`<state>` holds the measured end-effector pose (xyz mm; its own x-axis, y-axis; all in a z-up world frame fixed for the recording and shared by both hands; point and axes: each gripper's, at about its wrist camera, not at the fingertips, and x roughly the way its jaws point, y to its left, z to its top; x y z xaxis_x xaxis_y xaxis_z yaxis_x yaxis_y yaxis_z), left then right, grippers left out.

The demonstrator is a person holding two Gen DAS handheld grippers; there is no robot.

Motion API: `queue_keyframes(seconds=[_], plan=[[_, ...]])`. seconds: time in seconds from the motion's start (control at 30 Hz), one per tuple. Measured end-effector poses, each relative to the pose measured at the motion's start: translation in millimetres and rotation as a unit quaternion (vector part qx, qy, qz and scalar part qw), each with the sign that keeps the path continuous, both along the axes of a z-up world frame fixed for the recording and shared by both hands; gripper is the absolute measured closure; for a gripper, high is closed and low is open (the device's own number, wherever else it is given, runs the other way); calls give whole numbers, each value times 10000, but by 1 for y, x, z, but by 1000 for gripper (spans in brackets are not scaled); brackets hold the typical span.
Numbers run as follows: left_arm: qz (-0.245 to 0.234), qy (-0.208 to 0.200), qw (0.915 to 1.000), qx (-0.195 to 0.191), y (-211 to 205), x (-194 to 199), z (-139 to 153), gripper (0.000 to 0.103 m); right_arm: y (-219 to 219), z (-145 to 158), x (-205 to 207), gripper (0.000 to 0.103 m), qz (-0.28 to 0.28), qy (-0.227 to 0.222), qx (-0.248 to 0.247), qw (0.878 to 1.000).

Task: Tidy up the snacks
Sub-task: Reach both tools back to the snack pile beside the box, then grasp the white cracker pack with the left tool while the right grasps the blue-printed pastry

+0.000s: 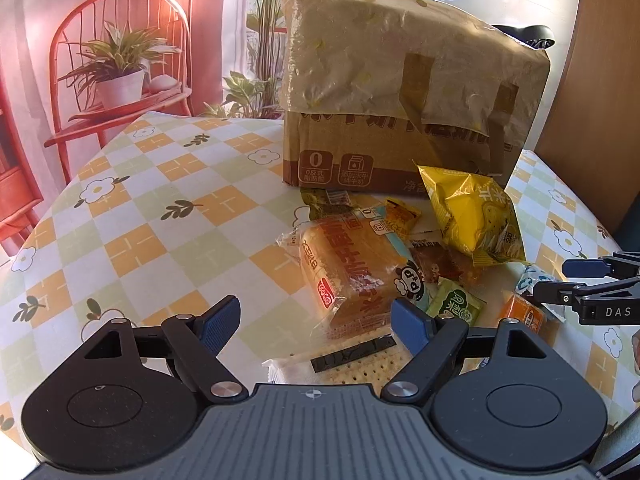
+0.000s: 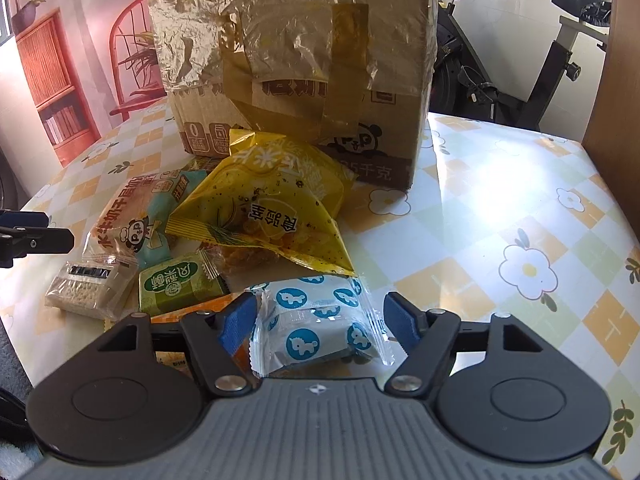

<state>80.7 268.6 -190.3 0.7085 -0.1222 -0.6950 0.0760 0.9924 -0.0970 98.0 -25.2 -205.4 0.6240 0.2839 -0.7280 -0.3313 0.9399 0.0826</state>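
Snacks lay in one loose heap on the checked tablecloth (image 1: 160, 208), against the near face of a single cardboard box (image 1: 400, 92) wrapped in film and brown tape. About eight packets could be counted: one yellow chip bag (image 2: 276, 216), one bread packet (image 1: 352, 268), one green packet (image 2: 180, 284), one cracker pack (image 2: 88, 288), one blue-and-white packet (image 2: 316, 324), one orange packet (image 1: 524, 312), plus two or so half buried.

In the left wrist view the bread packet's long axis ran from about 11 o'clock to 5 o'clock, its panda logo reading "P&P". The blue-and-white packet lay crosswise, 9 to 3 o'clock. The box showed a "0" badge, a panda and "千克". The right gripper's body read "DAS".

Both jaws stood spread wide, gripping nothing: the left gripper (image 1: 316, 320) sat around the bread packet's near end, and the right gripper (image 2: 320, 320) straddled the blue-and-white packet.
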Motion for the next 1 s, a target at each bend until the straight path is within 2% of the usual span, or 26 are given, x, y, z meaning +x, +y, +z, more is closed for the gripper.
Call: queue_keyframes(seconds=[0.23, 0.43, 0.67, 0.73, 0.87, 1.0], plan=[[-103, 107, 9999, -70, 1, 0, -7, 21, -8, -11, 6, 30, -130, -5, 122, 9998], [-676, 217, 9975, 28, -1, -2, -14, 22, -10, -14, 3, 39, -180, -231, 168, 9994], [-1663, 340, 9853, 213, -3, 0, -20, 23, -11, -12, -2, 45, -266, -282, 281, 9989], [-1811, 339, 9825, 286, -4, 5, -22, 23, -10, -12, -3, 46, -298, -289, 289, 9987], [-2165, 571, 9744, 174, -8, 17, -32, 22, -12, -12, -3, 46, -414, -296, 246, 9984], [-2291, 610, 9702, 497, -17, 18, -43, 22, -12, -12, -2, 46, -418, -289, 221, 9985]])
